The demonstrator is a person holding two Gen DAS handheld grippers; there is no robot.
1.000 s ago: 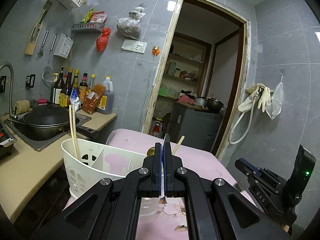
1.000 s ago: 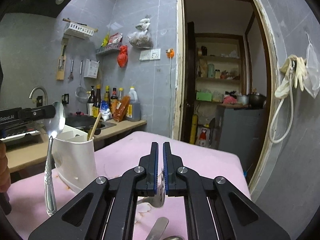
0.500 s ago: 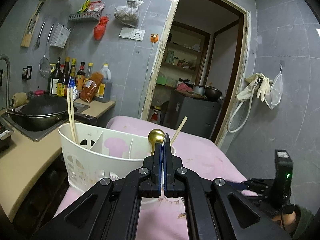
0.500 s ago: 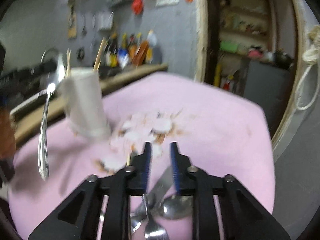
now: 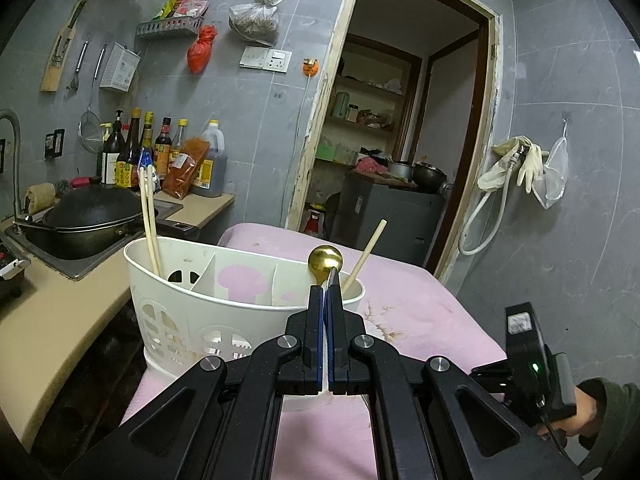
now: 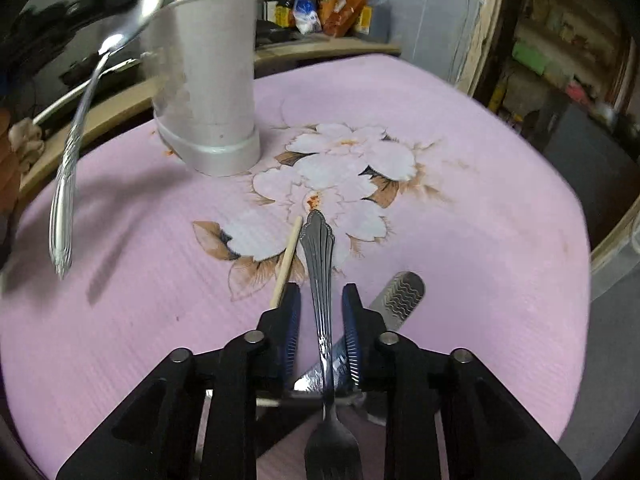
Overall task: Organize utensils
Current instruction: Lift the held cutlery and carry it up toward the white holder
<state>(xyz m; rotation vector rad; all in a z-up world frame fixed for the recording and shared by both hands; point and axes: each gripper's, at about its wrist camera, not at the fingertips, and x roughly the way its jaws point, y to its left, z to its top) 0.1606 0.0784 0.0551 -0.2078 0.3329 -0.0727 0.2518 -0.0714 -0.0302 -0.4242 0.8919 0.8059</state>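
Spoon [image 6: 86, 120] held up by holder [image 5: 224, 304]; fork [image 6: 320, 304] between parted fingers on desk [image 6: 480, 240].

Vs 1 s ago: right gripper [image 6: 320, 296] has tipped down over the desk, fingers now parted w/ gap each side of the fork handle, not touching it; before they were nearly shut. Left gripper [image 5: 328, 300] moved closer to the holder, fingers pinched shut on the spoon, its bowl up near the rim, handle hanging free beside the holder. Holder sits near desk's left edge; bare pink cloth to the right & far side. Count: 3 chopsticks in holder, 1 chopstick [image 6: 286, 262] on desk touching the left finger, 1 fork, 1 spoon, 1 flat patterned handle [image 6: 400, 294] under right finger.
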